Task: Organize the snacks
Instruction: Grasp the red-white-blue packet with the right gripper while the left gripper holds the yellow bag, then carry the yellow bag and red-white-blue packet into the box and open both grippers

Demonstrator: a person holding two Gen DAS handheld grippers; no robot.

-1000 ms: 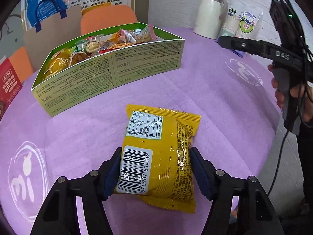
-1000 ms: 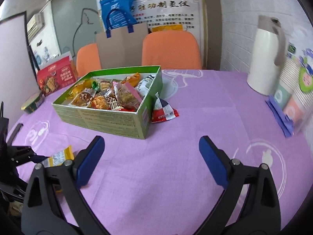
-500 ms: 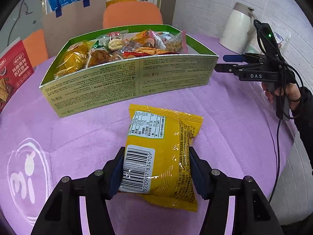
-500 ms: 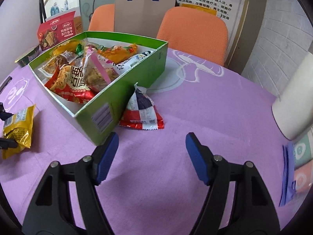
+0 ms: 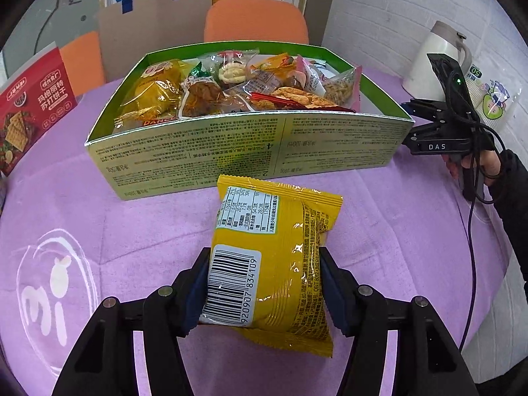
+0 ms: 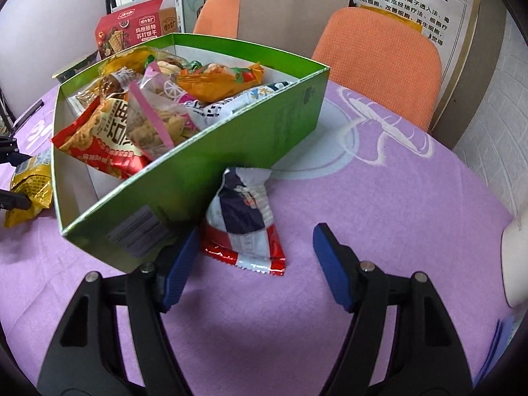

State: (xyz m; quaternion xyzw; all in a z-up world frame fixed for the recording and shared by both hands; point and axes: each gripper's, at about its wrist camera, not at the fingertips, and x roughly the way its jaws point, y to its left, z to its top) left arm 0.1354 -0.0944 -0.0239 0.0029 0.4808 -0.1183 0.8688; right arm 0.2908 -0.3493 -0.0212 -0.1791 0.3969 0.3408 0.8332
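While the open green cardboard box (image 5: 250,142) on the purple tablecloth (image 5: 99,224) already held a heap of wrapped snacks, two packets remained outside it. The left gripper (image 5: 264,283) was clamped on a yellow foil snack packet (image 5: 274,264), held just short of the box's near wall. The right gripper (image 6: 255,260) was closing, its jaws apart around a red, white and navy packet (image 6: 246,221) lying against the box's side, pads not yet touching. Judged nearly finished: both packets left to box.
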